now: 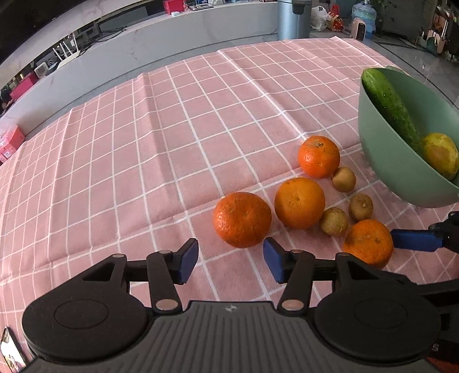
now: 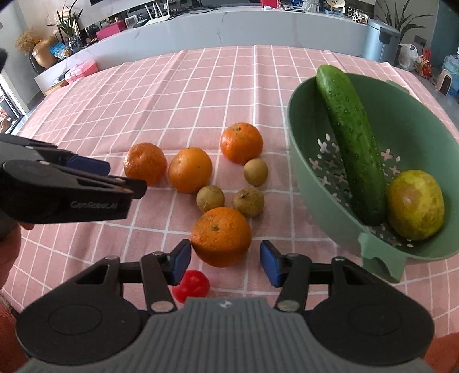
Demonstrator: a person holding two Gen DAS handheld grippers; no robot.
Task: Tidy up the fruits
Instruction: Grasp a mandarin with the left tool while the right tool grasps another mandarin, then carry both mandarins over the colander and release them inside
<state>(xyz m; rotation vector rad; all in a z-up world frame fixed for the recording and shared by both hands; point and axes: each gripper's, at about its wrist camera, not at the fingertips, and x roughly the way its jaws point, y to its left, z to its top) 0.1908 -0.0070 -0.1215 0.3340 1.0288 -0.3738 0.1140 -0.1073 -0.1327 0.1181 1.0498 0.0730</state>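
Observation:
Several oranges lie on the pink checked cloth with three small brown fruits among them. My left gripper (image 1: 231,259) is open, just short of the leftmost orange (image 1: 242,219). My right gripper (image 2: 225,262) is open with its jaws on either side of the nearest orange (image 2: 221,236), not closed on it. A green colander bowl (image 2: 309,160) at the right holds a cucumber (image 2: 352,143) and a yellow-green fruit (image 2: 414,203). A small red fruit (image 2: 192,285) lies under my right gripper. The brown fruits (image 2: 248,200) sit between the oranges.
The left gripper's body (image 2: 66,183) shows at the left of the right wrist view, close to the oranges. A grey counter with clutter (image 2: 172,31) runs behind the table. A metal bin (image 1: 294,18) stands beyond the far edge.

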